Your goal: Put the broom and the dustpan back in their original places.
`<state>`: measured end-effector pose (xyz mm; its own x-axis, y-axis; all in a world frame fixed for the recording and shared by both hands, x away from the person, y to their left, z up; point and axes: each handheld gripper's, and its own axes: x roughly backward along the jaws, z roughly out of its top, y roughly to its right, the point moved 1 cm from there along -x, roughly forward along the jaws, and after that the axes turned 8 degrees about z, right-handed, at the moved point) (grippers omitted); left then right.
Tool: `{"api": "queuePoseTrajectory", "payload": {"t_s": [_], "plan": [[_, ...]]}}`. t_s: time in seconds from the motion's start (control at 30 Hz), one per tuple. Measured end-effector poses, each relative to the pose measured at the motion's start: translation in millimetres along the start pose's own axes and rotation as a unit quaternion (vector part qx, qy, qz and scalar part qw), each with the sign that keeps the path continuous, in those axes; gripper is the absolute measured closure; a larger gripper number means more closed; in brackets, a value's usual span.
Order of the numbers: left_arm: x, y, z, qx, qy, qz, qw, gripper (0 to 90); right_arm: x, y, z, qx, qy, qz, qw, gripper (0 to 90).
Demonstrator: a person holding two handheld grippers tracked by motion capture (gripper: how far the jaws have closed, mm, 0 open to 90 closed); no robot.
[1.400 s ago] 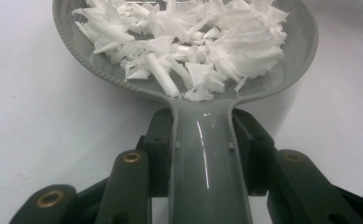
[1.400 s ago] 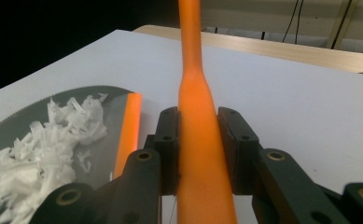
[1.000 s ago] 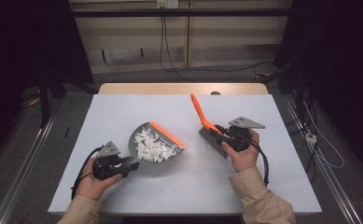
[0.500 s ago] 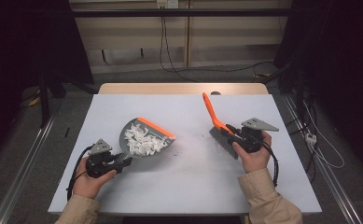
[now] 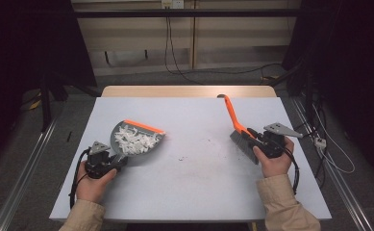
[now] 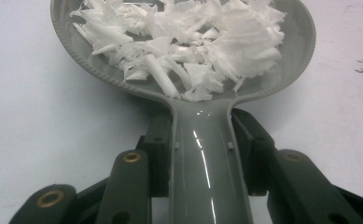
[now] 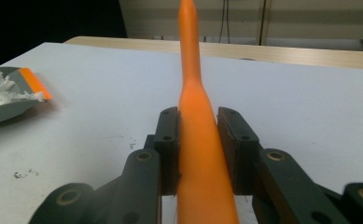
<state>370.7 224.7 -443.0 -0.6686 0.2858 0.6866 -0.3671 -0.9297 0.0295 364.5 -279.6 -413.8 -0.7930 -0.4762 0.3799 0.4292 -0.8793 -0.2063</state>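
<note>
My left gripper (image 5: 108,161) sits at the near left of the table (image 5: 199,192), and its fingers (image 6: 160,149) are clenched on the grey handle of the dustpan (image 5: 136,142). In the left gripper view the handle runs straight up between my two pads, which press on it from either side. The pan lies flat on the table just beyond that hand, with its orange lip on the far side. A heap of white shreds (image 5: 135,140) fills the pan and reaches back to where the handle begins.

My right gripper (image 5: 259,142) is at the right side of the table, well apart from the dustpan. Its fingers (image 7: 167,140) are grasping the brush (image 5: 237,130), clamped on the thick lower part of its orange handle. The handle slants away toward the far edge of the table. The grey bristles point to the near left, close to the table, though I cannot tell whether they touch it.

Between my two hands, near the middle of the table, lie a few dark specks (image 5: 189,156).
</note>
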Motion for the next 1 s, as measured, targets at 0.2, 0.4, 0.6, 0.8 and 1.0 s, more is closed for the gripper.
{"api": "queuePoseTrajectory", "payload": {"t_s": [0.2, 0.4, 0.6, 0.8, 1.0], "plan": [[-6.4, -0.6, -0.1, 0.011, -0.015, 0.028, 0.9994, 62.3, 5.9, 15.0, -1.0, 0.002, -0.001, -0.031, 0.9995, 71.4], [-1.6, 5.9, -1.7, 0.028, 0.017, -0.006, 0.9995, 57.0, 7.7, 20.9, -5.8, 0.026, -0.018, -0.085, 0.9959, 71.1], [12.1, 11.6, -5.4, 0.021, 0.059, -0.061, 0.9962, 45.5, 6.6, 8.5, -10.5, 0.009, -0.021, -0.046, 0.9987, 61.4], [27.0, 6.8, -7.1, 0.016, 0.125, -0.088, 0.9882, 21.8, 13.5, -3.7, -11.7, -0.013, -0.001, 0.017, 0.9998, 40.3], [34.4, 2.9, -7.8, 0.003, 0.173, -0.115, 0.9782, 12.7, 19.5, -8.5, -24.3, -0.011, -0.008, 0.055, 0.9984, 30.9]]}}
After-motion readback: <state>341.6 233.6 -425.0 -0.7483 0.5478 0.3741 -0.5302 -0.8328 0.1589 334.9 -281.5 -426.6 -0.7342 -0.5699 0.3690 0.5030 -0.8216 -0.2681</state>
